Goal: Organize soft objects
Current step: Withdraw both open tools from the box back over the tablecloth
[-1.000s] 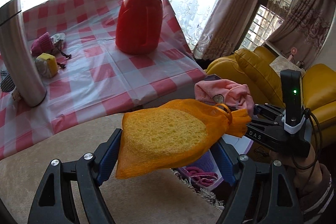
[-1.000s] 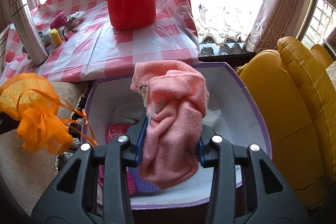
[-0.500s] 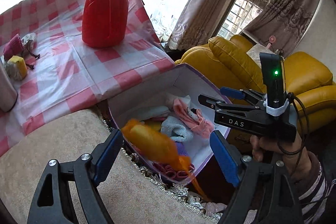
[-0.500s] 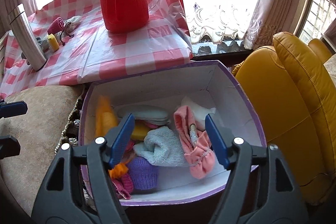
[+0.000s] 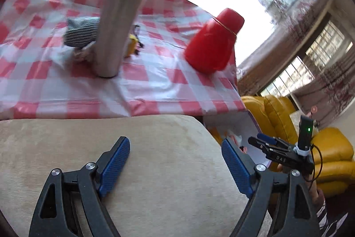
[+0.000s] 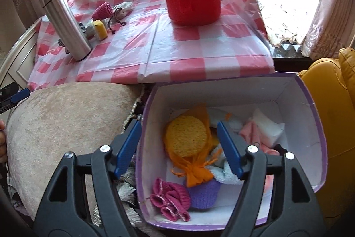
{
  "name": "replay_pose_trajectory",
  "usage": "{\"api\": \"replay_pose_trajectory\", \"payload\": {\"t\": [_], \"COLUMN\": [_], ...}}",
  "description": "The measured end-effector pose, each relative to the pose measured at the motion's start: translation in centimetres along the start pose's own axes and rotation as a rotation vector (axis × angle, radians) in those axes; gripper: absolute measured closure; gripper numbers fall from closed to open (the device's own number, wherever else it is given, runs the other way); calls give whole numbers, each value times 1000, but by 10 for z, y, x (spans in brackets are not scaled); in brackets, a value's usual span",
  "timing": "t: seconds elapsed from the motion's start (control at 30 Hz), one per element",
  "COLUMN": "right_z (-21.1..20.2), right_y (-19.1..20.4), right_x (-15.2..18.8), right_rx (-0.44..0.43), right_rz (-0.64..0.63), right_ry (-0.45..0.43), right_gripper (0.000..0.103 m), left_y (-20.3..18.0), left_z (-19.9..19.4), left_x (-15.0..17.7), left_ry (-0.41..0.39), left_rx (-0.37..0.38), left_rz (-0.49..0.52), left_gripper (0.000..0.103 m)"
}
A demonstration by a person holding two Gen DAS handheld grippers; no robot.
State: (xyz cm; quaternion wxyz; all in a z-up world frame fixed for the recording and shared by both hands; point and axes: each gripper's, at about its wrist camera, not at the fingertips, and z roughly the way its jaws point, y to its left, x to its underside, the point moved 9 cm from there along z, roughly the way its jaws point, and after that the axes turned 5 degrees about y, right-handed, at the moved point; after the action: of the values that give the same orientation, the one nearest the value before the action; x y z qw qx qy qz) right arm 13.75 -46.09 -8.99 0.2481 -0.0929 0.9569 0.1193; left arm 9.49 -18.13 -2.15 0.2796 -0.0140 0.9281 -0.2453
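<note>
The purple-rimmed box (image 6: 310, 108) holds several soft things: the yellow sponge in its orange mesh bag (image 6: 188, 139), a pink cloth (image 6: 255, 137), a magenta knit piece (image 6: 170, 197) and a purple knit piece (image 6: 204, 192). My right gripper (image 6: 178, 146) is open and empty above the box's left rim. My left gripper (image 5: 175, 161) is open and empty over the beige cushion (image 5: 155, 148), facing the table. On the checked table (image 5: 155, 81) lie a striped pouch (image 5: 79, 32), a yellow block (image 6: 100, 30) and a magenta knit roll (image 6: 103, 10).
A steel flask (image 5: 119, 14) and a red jug (image 5: 213, 43) stand on the table. A yellow leather sofa (image 6: 332, 103) sits right of the box. The right gripper also shows in the left wrist view (image 5: 261, 141).
Both grippers opened: the orange-bagged sponge and the pink cloth dropped into the box. My left gripper then swung left, away from the box toward the table. My right gripper shifted left.
</note>
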Motion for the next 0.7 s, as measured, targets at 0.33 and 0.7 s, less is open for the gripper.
{"api": "replay_pose_trajectory", "payload": {"t": [0.33, 0.7], "right_z": [39, 95], "right_y": [70, 136], "right_x": [-65, -148], "right_rx": [-127, -301], "right_rz": [-75, -135], "right_ry": [-2, -16], "right_gripper": [29, 29], "left_y": [121, 179], "left_z": [-45, -26], "left_x": [-36, -89], "left_ry": [-150, -157], "left_rx": [-76, 18], "left_rz": [-280, -409], "left_gripper": [22, 23]}}
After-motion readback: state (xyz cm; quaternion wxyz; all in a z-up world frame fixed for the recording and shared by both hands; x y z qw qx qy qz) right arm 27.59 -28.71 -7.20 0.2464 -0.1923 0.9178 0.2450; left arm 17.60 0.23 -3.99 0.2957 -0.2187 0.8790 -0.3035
